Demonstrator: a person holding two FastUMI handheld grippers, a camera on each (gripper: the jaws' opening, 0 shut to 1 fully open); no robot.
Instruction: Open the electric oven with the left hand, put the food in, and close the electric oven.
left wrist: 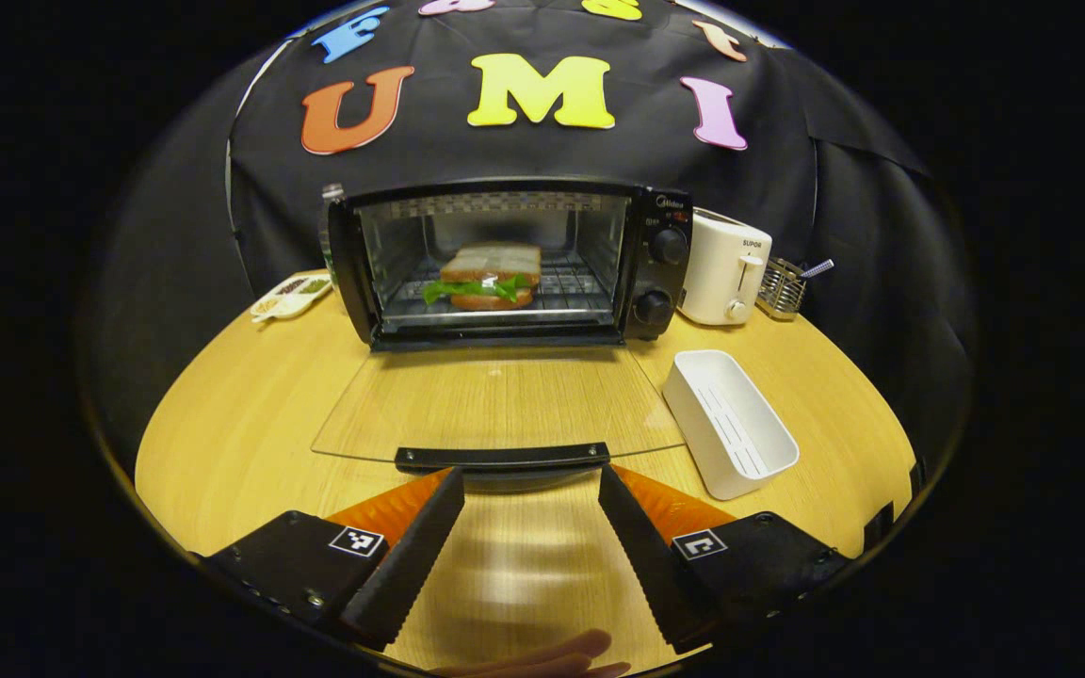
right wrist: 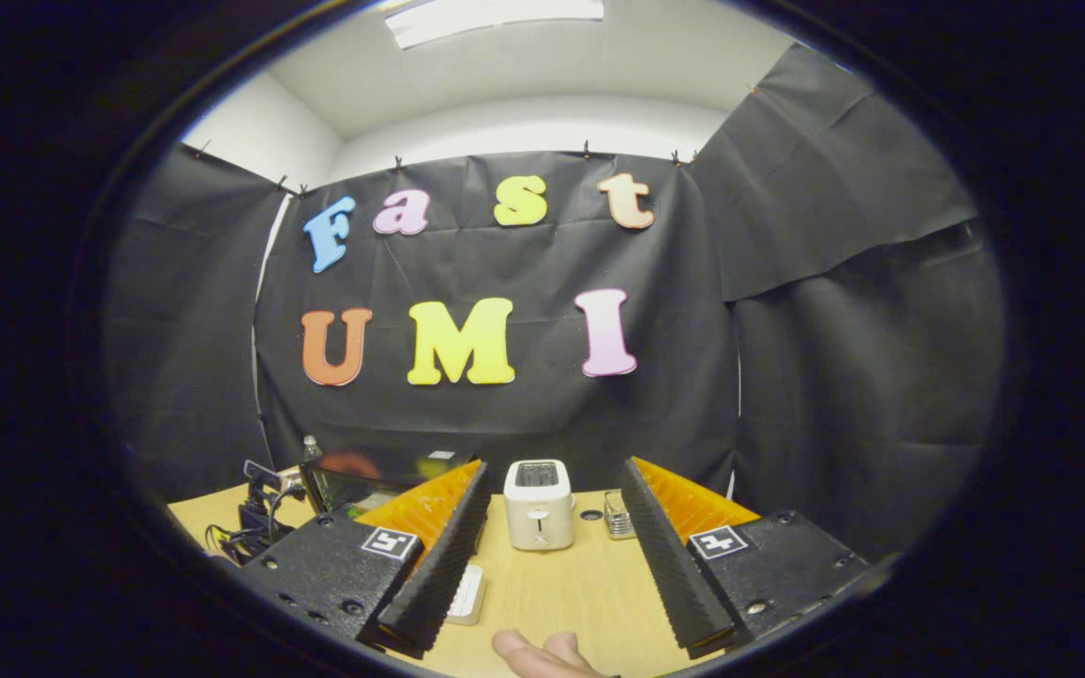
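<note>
Sandwich (left wrist: pixel 489 277) in oven (left wrist: pixel 505 266); toaster (left wrist: pixel 724 267) right.

In the right gripper view, the oven (right wrist: pixel 354 482) sits half hidden behind a finger.

Glossy glass oven door (left wrist: pixel 495 400) lies over a smooth wooden table (left wrist: pixel 222 424).

Black cloth walls (right wrist: pixel 844 358) enclose a round wooden bench (left wrist: pixel 251 443); above, a white ceiling (right wrist: pixel 524 75) carries a lit panel light (right wrist: pixel 495 14)
</note>
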